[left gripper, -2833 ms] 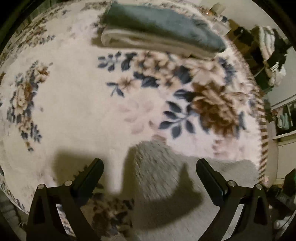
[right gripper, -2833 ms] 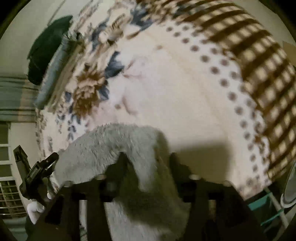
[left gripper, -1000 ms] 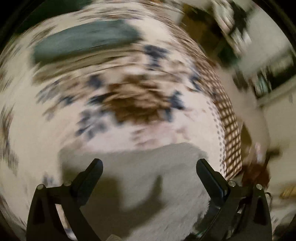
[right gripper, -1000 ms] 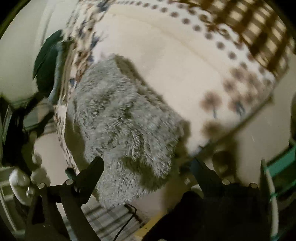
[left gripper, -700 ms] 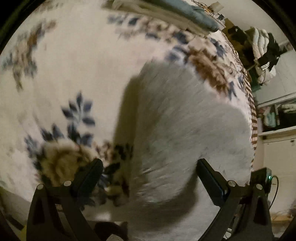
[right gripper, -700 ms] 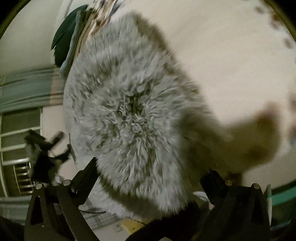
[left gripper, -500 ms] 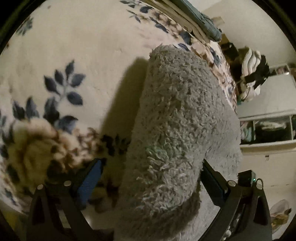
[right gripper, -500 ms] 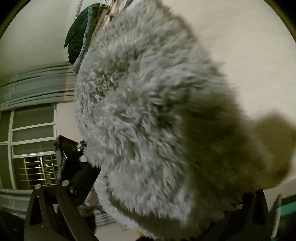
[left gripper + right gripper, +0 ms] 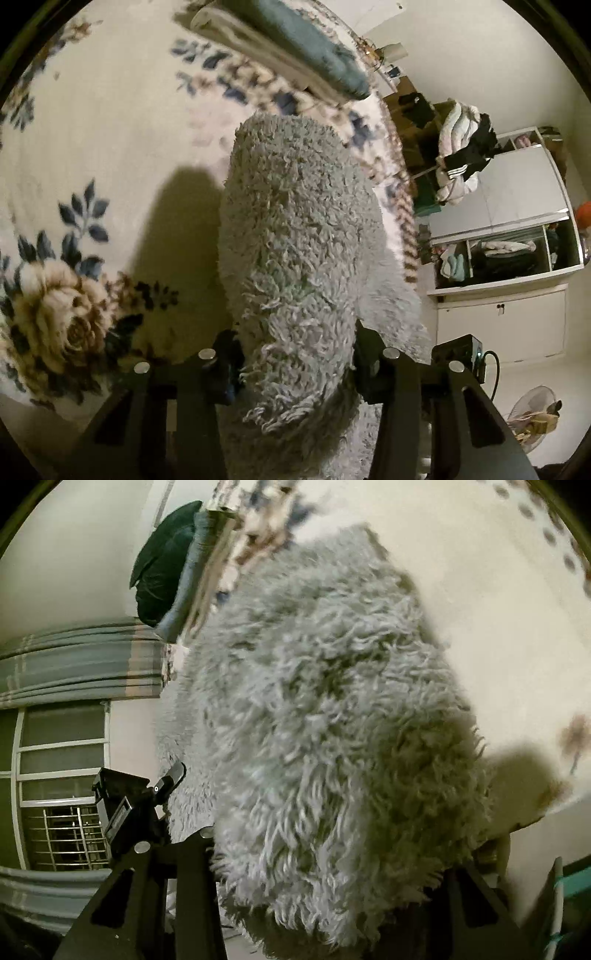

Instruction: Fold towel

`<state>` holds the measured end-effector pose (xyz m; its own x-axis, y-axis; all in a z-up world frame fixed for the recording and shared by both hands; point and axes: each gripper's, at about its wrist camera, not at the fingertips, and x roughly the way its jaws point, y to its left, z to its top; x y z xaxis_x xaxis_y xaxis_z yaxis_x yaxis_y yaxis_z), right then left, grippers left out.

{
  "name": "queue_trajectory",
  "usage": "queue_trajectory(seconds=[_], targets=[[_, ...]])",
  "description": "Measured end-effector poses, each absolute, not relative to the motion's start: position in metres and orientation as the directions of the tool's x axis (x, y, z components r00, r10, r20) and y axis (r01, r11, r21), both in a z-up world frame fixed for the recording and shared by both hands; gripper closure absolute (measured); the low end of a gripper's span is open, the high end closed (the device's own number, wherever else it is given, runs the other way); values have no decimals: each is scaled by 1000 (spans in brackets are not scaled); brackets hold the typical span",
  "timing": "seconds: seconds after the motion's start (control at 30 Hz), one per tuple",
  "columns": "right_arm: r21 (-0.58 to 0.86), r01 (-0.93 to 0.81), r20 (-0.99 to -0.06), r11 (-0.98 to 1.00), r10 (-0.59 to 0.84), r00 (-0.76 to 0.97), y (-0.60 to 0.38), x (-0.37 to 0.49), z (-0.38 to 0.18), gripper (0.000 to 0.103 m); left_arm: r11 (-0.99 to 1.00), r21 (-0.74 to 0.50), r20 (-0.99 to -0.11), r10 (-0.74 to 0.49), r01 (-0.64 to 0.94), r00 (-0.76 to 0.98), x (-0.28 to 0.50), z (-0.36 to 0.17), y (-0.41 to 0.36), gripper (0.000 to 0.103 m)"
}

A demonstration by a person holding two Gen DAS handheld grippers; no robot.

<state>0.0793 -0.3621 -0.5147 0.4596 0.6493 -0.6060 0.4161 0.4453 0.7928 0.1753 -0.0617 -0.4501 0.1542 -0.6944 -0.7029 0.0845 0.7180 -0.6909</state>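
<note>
Towel (image 9: 295,236): shaggy grey cloth, looped pile. Blanket (image 9: 110,122): soft plush, floral print. Tongs (image 9: 295,365): matt black plastic.

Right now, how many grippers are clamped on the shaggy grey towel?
2. The left gripper pinches the shaggy grey towel at its near edge; the right gripper grips another part, its fingers largely hidden by pile.

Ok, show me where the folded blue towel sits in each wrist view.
Left wrist: blue towel at top centre, lying on the floral blanket, beyond the grey towel.
Right wrist: blue towel at upper left, seen edge-on beside a dark green pillow.
Shared landmark: the grey towel, filling the foreground of both views.
</note>
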Motion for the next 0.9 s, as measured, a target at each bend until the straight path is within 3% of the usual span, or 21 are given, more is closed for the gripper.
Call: queue_trajectory(seconds=[0.27, 0.57, 0.73, 0.9], targets=[[792, 331, -609, 514, 620, 495, -373, 133, -423, 61, 686, -713, -639, -720, 143, 269, 237, -382, -70, 61], [775, 261, -600, 576, 542, 588, -371, 318, -338, 61, 647, -732, -560, -750, 213, 352, 410, -326, -57, 61], [771, 237, -592, 591, 529, 608, -369, 448, -337, 61, 680, -701, -585, -720, 214, 372, 523, -331, -46, 61], [754, 247, -617, 609, 527, 584, -378, 538, -376, 61, 738, -651, -655, -664, 175, 361, 599, -371, -40, 60]])
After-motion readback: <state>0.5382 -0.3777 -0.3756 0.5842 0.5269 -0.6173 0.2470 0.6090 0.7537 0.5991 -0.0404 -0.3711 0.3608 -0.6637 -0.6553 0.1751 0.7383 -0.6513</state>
